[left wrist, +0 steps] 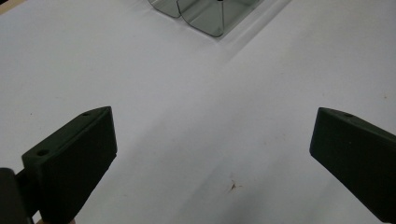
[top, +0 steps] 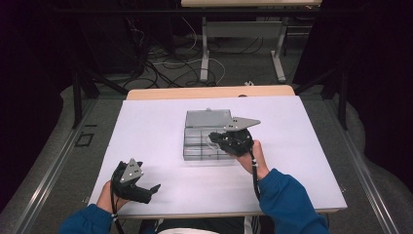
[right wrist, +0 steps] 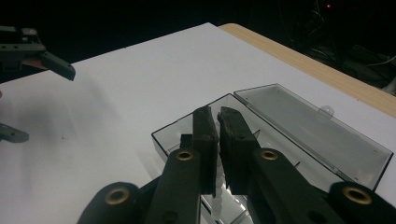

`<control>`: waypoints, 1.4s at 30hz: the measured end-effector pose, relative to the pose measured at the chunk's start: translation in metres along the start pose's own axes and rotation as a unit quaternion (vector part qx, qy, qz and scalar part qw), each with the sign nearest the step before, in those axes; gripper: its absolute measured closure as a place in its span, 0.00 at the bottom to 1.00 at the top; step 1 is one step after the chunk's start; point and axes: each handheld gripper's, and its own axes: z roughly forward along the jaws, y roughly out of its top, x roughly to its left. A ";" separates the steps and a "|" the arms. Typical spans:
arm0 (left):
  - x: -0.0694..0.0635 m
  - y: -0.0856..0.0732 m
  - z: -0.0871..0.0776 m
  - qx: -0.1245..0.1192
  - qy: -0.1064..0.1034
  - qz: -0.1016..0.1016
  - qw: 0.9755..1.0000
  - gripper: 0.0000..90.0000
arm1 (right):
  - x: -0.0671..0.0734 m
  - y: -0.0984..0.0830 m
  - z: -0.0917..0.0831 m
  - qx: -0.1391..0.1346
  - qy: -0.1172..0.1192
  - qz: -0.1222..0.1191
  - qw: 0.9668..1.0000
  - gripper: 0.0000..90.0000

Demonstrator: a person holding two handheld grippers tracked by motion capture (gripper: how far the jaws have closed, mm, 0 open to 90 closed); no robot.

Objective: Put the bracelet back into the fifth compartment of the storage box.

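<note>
The clear compartment box [top: 207, 139] lies open mid-tabletop [top: 146, 131], our right tongs [right wrist: 218, 122] closed and empty above its compartments. Our left tongs [left wrist: 212, 154] rest wide open, empty, near us. We could tip the light box by pressing its edge.

- We see a white sheet [top: 156, 136] that covers most of the tabletop.
- We see the wooden table [top: 209, 92] edge bare along the sheet's far side.
- We spot a small brown stain [left wrist: 233, 185] on the sheet in the left gripper view.
- We see loose cables [top: 165, 66] on the grey floor beyond the table.
- We see a second table's white legs [top: 205, 53] standing among those cables.
- We see dark curtains [top: 29, 73] on both sides.
</note>
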 end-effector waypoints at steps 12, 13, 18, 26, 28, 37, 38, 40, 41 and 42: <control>0.000 0.000 0.001 0.001 0.003 0.006 1.000 0.00 | -0.008 -0.011 0.012 0.011 -0.011 0.004 1.000 0.95; 0.000 0.000 0.001 0.001 0.003 0.006 1.000 0.01 | -0.008 -0.011 0.013 0.017 -0.011 0.003 1.000 0.95; -0.001 0.000 0.001 0.001 -0.001 0.000 1.000 0.01 | -0.007 -0.014 0.021 0.022 -0.015 -0.005 1.000 0.95; -0.001 0.000 0.002 0.004 0.000 0.003 1.000 0.01 | -0.007 -0.017 0.033 0.037 -0.016 -0.009 0.999 0.95; -0.001 0.000 0.002 0.004 0.000 0.004 1.000 0.01 | -0.007 -0.018 0.035 0.042 -0.017 -0.006 0.999 0.95; 0.000 0.000 0.002 0.007 0.003 0.006 1.000 0.02 | -0.008 -0.026 0.049 0.067 -0.015 -0.005 0.998 0.95; 0.000 0.000 0.002 0.007 0.003 0.006 1.000 0.02 | -0.007 -0.026 0.050 0.072 -0.015 -0.005 0.997 0.95; -0.001 0.000 0.002 0.008 -0.002 0.002 1.000 0.02 | -0.008 -0.026 0.052 0.081 -0.010 -0.005 0.997 0.95; -0.001 0.000 0.002 0.008 -0.003 0.002 1.000 0.02 | -0.008 -0.028 0.054 0.071 -0.015 -0.004 0.997 0.95; -0.001 0.000 0.002 0.008 -0.003 0.002 1.000 0.02 | -0.008 -0.027 0.054 0.084 -0.012 -0.004 0.996 0.95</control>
